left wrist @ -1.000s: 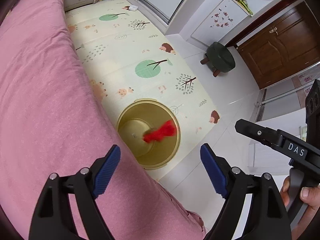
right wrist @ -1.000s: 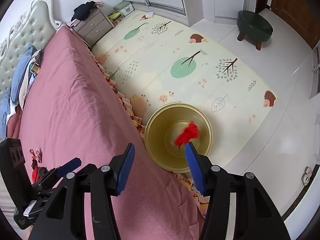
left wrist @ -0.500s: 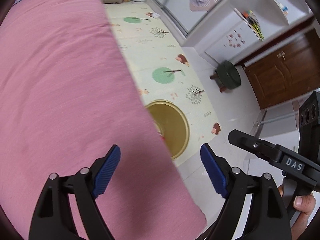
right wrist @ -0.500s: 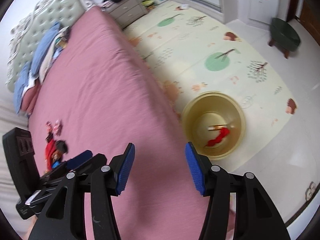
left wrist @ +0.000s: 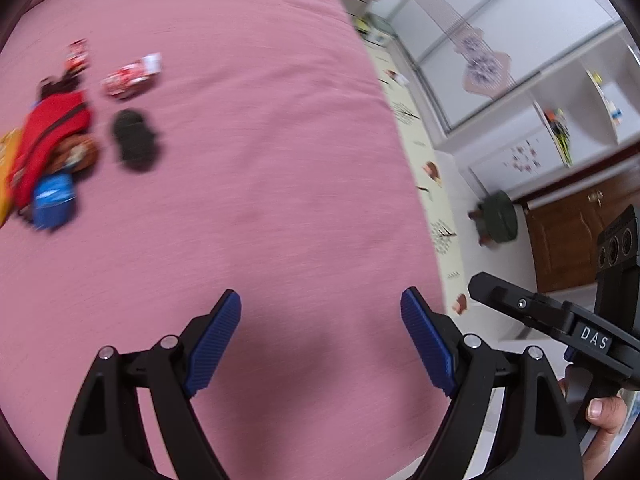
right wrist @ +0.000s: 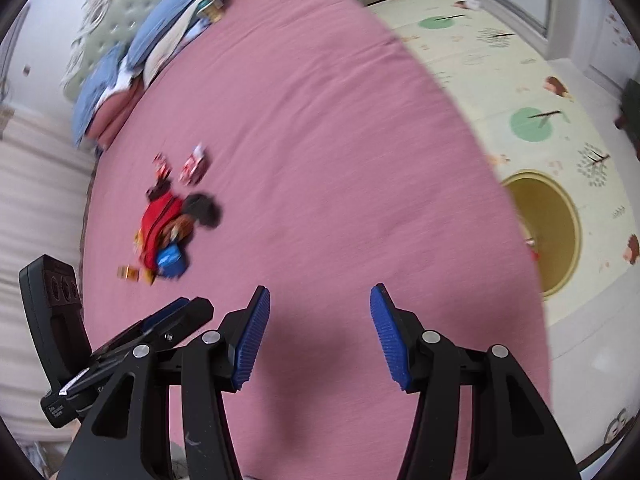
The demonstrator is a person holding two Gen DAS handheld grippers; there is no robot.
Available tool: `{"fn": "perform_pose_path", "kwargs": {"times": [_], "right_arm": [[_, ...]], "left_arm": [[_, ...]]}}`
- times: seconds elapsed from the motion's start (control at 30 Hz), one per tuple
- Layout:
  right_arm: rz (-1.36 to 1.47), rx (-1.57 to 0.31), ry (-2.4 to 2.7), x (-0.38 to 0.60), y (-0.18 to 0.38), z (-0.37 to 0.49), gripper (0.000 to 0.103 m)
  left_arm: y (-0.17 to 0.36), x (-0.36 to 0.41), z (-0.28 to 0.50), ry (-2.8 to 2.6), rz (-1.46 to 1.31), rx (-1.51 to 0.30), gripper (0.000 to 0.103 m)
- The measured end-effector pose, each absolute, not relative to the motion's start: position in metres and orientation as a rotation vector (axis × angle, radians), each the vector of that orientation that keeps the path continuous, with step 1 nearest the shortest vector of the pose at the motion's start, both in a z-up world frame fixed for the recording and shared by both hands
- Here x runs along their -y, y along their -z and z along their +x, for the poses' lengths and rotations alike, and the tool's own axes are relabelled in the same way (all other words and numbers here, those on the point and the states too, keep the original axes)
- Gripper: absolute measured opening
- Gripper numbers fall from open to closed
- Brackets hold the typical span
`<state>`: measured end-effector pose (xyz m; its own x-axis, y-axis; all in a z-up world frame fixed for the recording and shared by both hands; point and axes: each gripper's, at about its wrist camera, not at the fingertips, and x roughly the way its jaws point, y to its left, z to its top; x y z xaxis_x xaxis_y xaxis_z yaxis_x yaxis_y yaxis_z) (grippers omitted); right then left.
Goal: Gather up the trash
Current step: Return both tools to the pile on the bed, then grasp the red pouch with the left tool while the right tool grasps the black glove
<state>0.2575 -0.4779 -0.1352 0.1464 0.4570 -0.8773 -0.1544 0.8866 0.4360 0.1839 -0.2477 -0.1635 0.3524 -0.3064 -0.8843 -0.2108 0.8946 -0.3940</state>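
Left gripper (left wrist: 320,336) stands wide apart with nothing between its blue pads; it hangs over the pink bedspread (left wrist: 248,184). Right gripper (right wrist: 316,336) is likewise parted and empty, over the same bedspread.

The trash pile (left wrist: 52,148) — a red wrapper, a blue packet, a dark crumpled piece, small red-and-white wrappers, all blurred — lies on the bedspread well ahead of the left gripper and far to its left side. From the right gripper the same pile (right wrist: 168,228) sits ahead and to its left, well apart from the fingertips.

Only the right wrist view shows the yellow bin (right wrist: 548,232) on the floor mat (right wrist: 520,80), beside the bed edge to the right of the right gripper, with a scrap of red inside. Only the left wrist view shows the dark green stool (left wrist: 498,222) and the person's hand (left wrist: 604,416) on the other gripper's handle.
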Motion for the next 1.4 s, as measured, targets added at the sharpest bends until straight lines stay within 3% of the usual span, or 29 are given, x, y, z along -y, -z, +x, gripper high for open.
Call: {"fn": "perform_pose_path", "kwargs": {"times": [0.33,0.7,1.4], "right_arm": [[0.203,-1.397,-0.546,0.361,0.149,0.233,0.052],[0.154,-1.424,-0.606,0.277,0.167,0.264,0.052],[0.093,-1.495,-0.626,0.191,0.235,0.364,0.055]], "left_arm": [[0.159,0.123,0.143,-0.095,-0.516,-1.186,0.084],[0.179,0.002,0.162,-0.220,-0.698,-1.144,0.086],[0.252,-0.093,0.266,-0.179,-0.638,-1.274,0.089]]}}
